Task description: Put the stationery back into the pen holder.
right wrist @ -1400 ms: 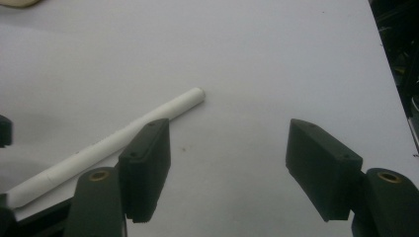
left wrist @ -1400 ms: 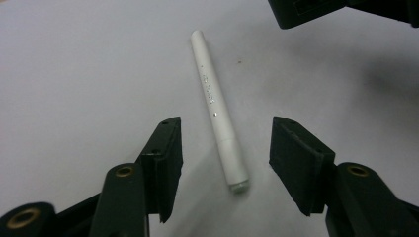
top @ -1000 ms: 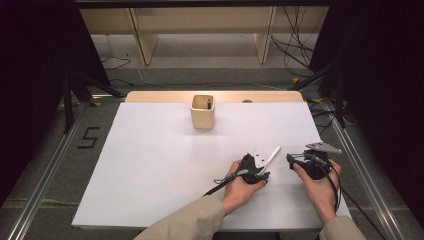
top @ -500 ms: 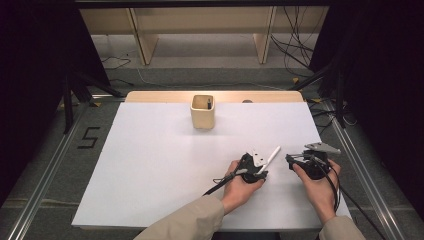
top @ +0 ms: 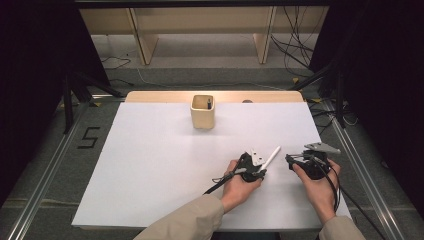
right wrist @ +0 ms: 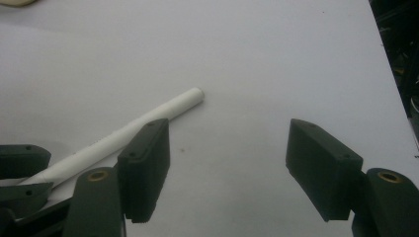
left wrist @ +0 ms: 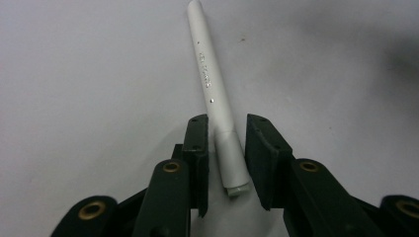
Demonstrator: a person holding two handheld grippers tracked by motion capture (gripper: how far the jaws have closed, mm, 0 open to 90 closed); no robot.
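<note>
Pen: white pen (left wrist: 213, 94) lying flat on the table sheet, over at about 4 o'clock from the middle of the table in the high view. In that view it slants up toward 1 o'clock from the left gripper.

Left gripper: left gripper (top: 256, 167) sits low on the table with the butt end of the pen between its jaws. The jaws have just been closing in. In the left gripper view one pad looks to be touching the pen's barrel and the other has a small gap showing, so not a real pinch as far as I can see.

Right gripper: right gripper (top: 291, 160) is parked at 3 o'clock of the pen, near but apart, jaws spread wide with nothing but bare table between them. In its own view the pen's tip pokes out past its left-hand jaw, toward 12 o'clock.

Hands: left hand (top: 239, 182) wraps the left gripper from the 6 o'clock side, and the right hand (top: 316, 184) does the same on its own.

Cup: beige cup (top: 202, 111) stands upright near the far edge at 12 o'clock, well apart from the pen, with something dark standing inside.

Table: white table (top: 150, 165), wooden strip along the far edge.
</note>
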